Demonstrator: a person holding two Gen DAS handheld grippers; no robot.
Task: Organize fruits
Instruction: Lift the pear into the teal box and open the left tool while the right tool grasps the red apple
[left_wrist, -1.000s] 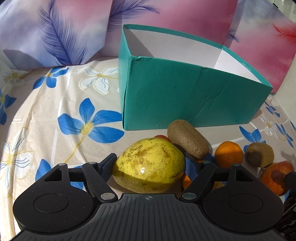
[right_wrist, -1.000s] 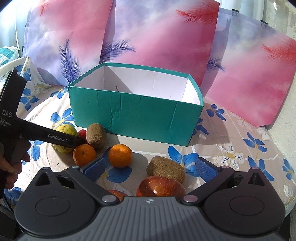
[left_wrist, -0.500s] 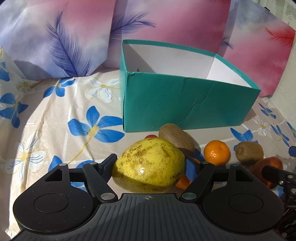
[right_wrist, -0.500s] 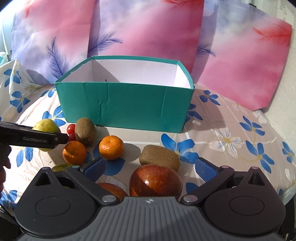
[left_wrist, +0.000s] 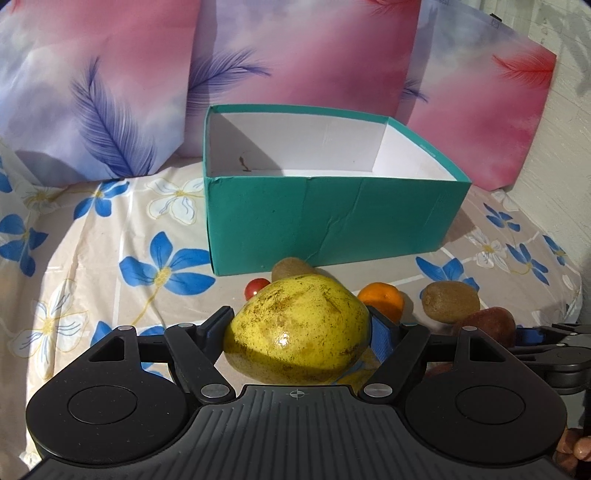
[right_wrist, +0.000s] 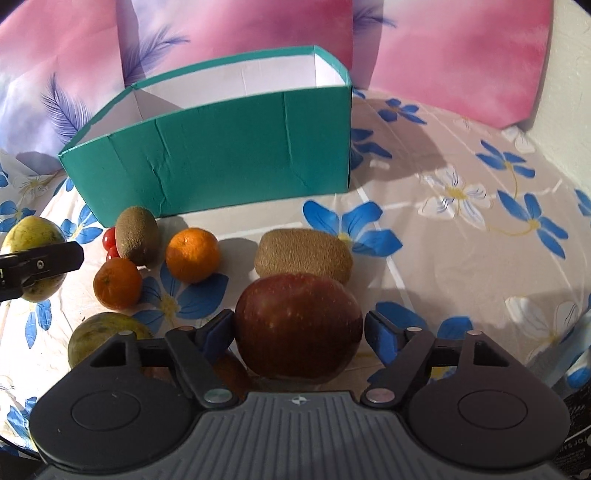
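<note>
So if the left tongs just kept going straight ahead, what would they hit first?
The left tongs already hold the yellow pear, so it leads. Straight ahead, a kiwi lies low in front of the teal box; the lifted pear might pass over it and meet the box wall. Depth is unclear.

Home setting, floral tablecloth (right_wrist: 461, 155), feather-print pink panels (left_wrist: 295, 55) as backdrop, teal cardboard box (left_wrist: 332, 218)

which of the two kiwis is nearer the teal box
The upright kiwi beside the cherry tomatoes, close against the teal box. The other kiwi lies behind the red apple.
</note>
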